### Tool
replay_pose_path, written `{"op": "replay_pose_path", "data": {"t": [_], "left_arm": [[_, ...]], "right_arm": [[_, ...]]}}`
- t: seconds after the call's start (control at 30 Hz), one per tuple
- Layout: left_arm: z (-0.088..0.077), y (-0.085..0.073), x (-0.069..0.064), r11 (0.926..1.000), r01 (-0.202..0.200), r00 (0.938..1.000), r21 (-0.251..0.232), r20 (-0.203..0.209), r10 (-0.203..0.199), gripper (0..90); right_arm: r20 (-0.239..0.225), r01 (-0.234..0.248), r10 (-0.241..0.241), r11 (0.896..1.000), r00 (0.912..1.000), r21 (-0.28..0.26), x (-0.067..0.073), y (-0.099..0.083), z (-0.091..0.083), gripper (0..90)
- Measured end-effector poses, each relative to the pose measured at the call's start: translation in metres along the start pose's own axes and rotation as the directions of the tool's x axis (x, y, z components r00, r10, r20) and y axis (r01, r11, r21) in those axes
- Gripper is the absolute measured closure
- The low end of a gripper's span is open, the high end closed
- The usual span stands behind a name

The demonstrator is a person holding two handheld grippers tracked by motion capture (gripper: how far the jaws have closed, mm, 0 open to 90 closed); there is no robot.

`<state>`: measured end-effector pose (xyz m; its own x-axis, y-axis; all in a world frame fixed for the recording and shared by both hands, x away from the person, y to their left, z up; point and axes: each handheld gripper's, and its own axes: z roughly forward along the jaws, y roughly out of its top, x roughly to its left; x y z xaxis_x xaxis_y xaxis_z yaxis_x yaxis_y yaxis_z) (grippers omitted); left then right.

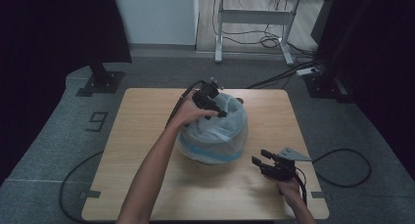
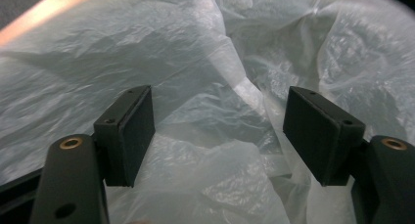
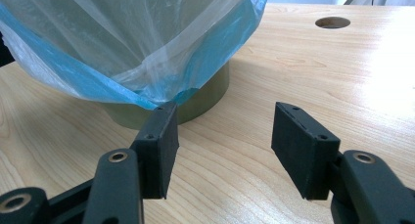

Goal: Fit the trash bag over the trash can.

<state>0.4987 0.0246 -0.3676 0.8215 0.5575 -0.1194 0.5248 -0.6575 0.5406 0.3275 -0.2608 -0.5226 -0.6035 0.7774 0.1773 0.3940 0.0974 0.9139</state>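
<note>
a round, pale olive-green bin (image 3: 195, 101) stands near the middle of the light wooden table (image 1: 147, 185); it is lined with a thin, translucent white plastic bag with a blue hem (image 1: 215, 131), which is draped over its rim and hangs down its outside wall; in the right gripper view the blue hem ends above the bin's base, leaving a band of the green wall bare.

the left gripper (image 1: 211, 102) is held over the top of the bag, at the far left side of the bin's mouth, the person's hand wrapped around its body; in the left gripper view its jaws stand wide apart, with crumpled white film bulging up between them; neither pad presses on the film, so nothing is gripped.

the right gripper (image 1: 260, 158) is low over the table, to the right of the bin and nearer the person, apart from the bag; in the right gripper view its jaws are parted, with bare wood between them; the tip of one pad lines up with the blue hem, and whether it touches the hem cannot be told.

a round cable hole (image 3: 333, 22) is cut in the tabletop beyond the bin.
</note>
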Motion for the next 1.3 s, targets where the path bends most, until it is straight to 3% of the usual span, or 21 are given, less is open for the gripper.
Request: {"op": "replay_pose_path", "data": {"t": [0.2, 0.27, 0.4, 0.53, 0.77, 0.87, 1.0, 1.2, 1.3], "left_arm": [[0.017, 0.002, 0.000, 0.9967, 0.002, 0.9997, 0.081, -0.025, 0.000, 26.6], [0.017, 0.002, -0.001, 0.9968, -0.003, 0.9993, 0.080, -0.038, 0.006, 26.6], [0.000, 0.002, -0.003, 1.0000, 0.005, 0.9994, 0.002, -0.034, -0.004, 26.8], [-0.022, -0.004, -0.005, 0.9980, 0.005, 0.9997, -0.062, -0.025, -0.007, 26.8], [-0.047, -0.021, -0.016, 0.9949, -0.019, 0.9998, -0.099, -0.008, 0.018, 26.6], [-0.048, -0.027, -0.019, 0.9966, -0.031, 0.9995, -0.077, -0.013, 0.030, 27.1], [-0.037, -0.031, -0.021, 0.9996, -0.029, 0.9992, -0.004, -0.026, 0.029, 27.5], [-0.015, -0.030, -0.022, 0.9961, -0.025, 0.9989, 0.084, -0.037, 0.028, 28.2], [-0.012, -0.027, -0.023, 0.9951, -0.021, 0.9990, 0.097, -0.037, 0.025, 28.4]], "right_arm": [[-0.004, 0.008, -0.008, 1.000, 1.0000, 0.015, 0.000, -0.001, 0.001, 42.0], [-0.003, 0.011, -0.011, 1.000, 0.9999, 0.019, 0.000, -0.001, 0.001, 42.0], [0.002, 0.004, -0.004, 1.000, 1.0000, 0.016, -0.001, -0.001, 0.000, 42.0], [0.006, 0.003, -0.003, 1.000, 1.0000, 0.015, -0.001, -0.001, 0.000, 42.1], [0.005, 0.009, -0.009, 1.000, 0.9999, 0.022, 0.001, -0.001, 0.002, 42.0], [0.006, 0.010, -0.010, 1.000, 0.9999, 0.030, 0.002, -0.002, 0.003, 42.0], [0.005, 0.012, -0.013, 0.999, 0.9999, 0.039, 0.003, -0.002, 0.004, 42.0], [0.018, 0.018, -0.019, 0.998, 0.9997, 0.052, 0.003, -0.003, 0.005, 41.7], [0.036, 0.033, -0.035, 0.998, 0.9988, 0.052, 0.003, -0.003, 0.004, 41.7]]}}
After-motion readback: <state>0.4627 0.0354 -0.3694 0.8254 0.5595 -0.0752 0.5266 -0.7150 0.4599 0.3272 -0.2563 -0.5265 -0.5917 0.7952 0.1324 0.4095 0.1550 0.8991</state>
